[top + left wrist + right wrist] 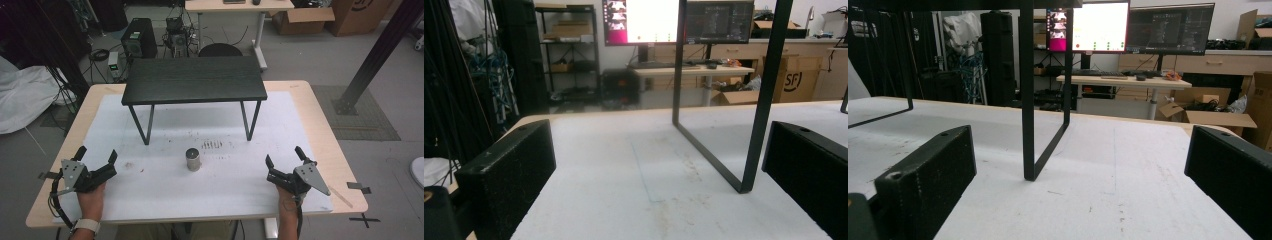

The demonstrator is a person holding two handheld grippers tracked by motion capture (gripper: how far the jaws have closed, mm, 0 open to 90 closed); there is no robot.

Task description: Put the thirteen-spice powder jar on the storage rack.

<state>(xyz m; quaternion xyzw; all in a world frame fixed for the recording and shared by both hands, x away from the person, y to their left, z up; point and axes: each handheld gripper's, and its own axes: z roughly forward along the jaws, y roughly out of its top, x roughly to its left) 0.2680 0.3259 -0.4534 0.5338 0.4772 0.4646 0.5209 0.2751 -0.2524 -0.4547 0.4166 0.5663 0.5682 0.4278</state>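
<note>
While both grippers rest low at the near edge of the worktop [320, 125], nothing has been picked up, so the work looks to be at its very start. The left gripper [96, 156] sits at the near left corner with its fingers [509, 175] spread wide and nothing between them; the right gripper [284, 156] sits at the near right, its fingers [928, 180] likewise wide apart and empty. Between the two, a little nearer the middle of the white mat [165, 195], stands a small grey metal cylinder [193, 159], upright and alone, well apart from either gripper. Behind it a small black table [194, 79] stands on thin metal legs, whose frames cross both gripper views.

The step in hand is most likely the approach to the cylinder. The next move calls for one gripper to travel inward, level with the cylinder's side, and bring its open fingers around the body before closing. Since the cylinder is narrow and upright, a nudge from one finger could tip it, so a centred approach seems wise.
</note>
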